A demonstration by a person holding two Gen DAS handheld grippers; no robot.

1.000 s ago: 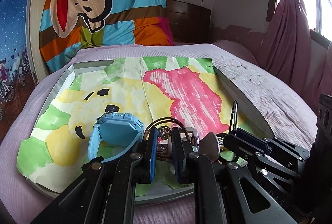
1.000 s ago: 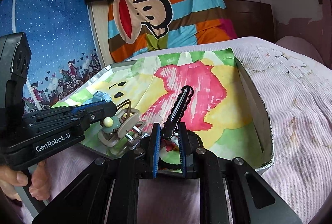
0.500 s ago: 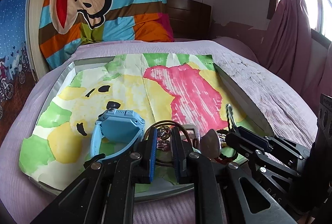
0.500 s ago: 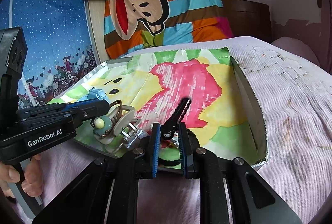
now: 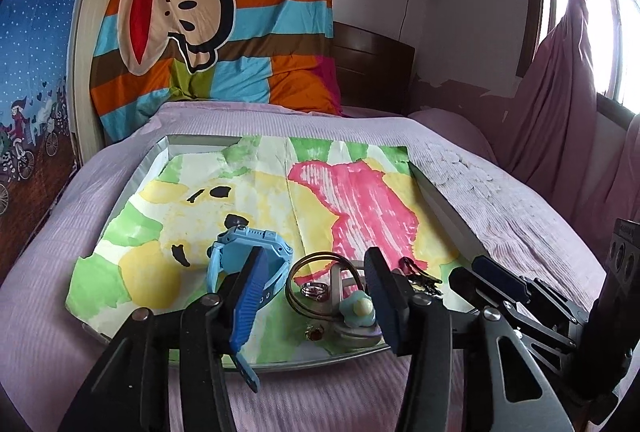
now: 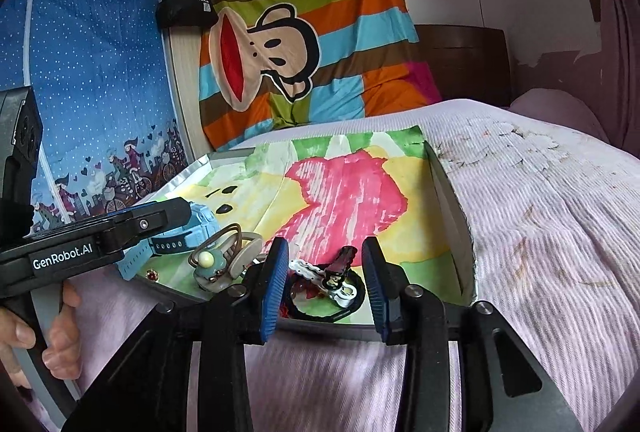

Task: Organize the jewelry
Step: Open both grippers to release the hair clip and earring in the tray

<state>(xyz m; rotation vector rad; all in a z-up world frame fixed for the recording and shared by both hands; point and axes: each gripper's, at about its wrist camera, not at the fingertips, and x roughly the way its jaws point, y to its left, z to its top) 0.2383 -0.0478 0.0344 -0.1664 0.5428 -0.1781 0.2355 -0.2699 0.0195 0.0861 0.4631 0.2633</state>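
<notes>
- Jewelry sits bunched at the near edge of the tray (image 5: pixel 440 200), right ahead of both claws: brass bangle (image 5: pixel 308 264), small ring (image 5: pixel 312 289) inside the bangle loop, egg-shaped clip (image 5: pixel 359 309) just right of it, tiny red-stone piece (image 5: pixel 313 333) nearest the rim.
- Blue watch (image 5: pixel 244 252) lies just behind the left claw's left finger; strap runs under that finger, touching or not, can't tell.
- Left claw (image 5: pixel 316 296) wide open, nothing held; bangle, ring & egg clip lie btwn its fingers.
- Right claw (image 6: pixel 324 284) also open & empty; black hair tie (image 6: pixel 326 298) w/ dark cartoon clip (image 6: pixel 340 264) and white wavy clip (image 6: pixel 308 268) lie btwn its fingers.
- Step, as I judge it: pieces gathered but unsorted; each claw set to pick one.
- Next move prob needs: drop lower, close on one item only; pile is tangled, so neighbours may drag along.
- Edges: near tray rim sits directly under both claws; raised right wall close to the right claw's outer side.
- Room: far half of painted paper liner (image 5: pixel 352 204) ahead of claws is bare, good for spreading pieces. The two claws are close side by side, little room btwn.
- Bed (image 6: pixel 560 232) around the tray is soft & open.
</notes>
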